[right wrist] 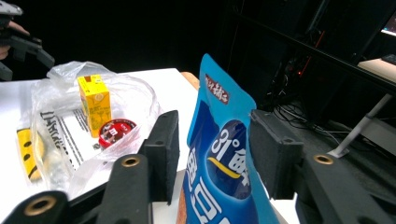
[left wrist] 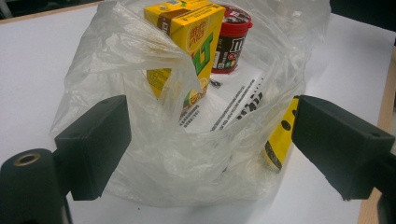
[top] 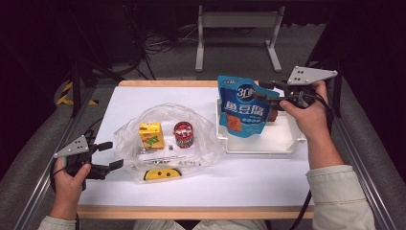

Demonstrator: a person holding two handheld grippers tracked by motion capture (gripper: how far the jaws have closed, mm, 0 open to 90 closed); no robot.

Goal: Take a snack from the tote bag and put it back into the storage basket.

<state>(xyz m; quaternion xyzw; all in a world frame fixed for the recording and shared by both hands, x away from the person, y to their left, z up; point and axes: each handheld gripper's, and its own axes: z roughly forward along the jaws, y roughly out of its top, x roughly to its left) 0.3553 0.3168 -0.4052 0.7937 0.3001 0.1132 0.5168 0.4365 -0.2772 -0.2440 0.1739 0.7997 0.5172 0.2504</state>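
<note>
A blue snack pouch (top: 242, 112) stands upright over the white tray (top: 258, 146), and my right gripper (top: 268, 94) is shut on its upper right corner. In the right gripper view the pouch (right wrist: 219, 154) rises between the two black jaws of the gripper (right wrist: 212, 140). A clear plastic bag (top: 167, 139) lies mid-table with a yellow juice box (top: 151, 135) and a red can (top: 183, 134) inside. My left gripper (top: 107, 155) is open at the bag's left edge. Seen from the left gripper (left wrist: 205, 140), crumpled bag film (left wrist: 163, 172) sits between the spread jaws without being pinched.
A yellow smiley-face item (top: 163, 174) lies at the bag's near edge, beside a printed sheet (left wrist: 233, 102) inside the bag. The tray stands at the table's right. Metal rails run along both table sides. A grey stand (top: 237, 28) is on the floor beyond.
</note>
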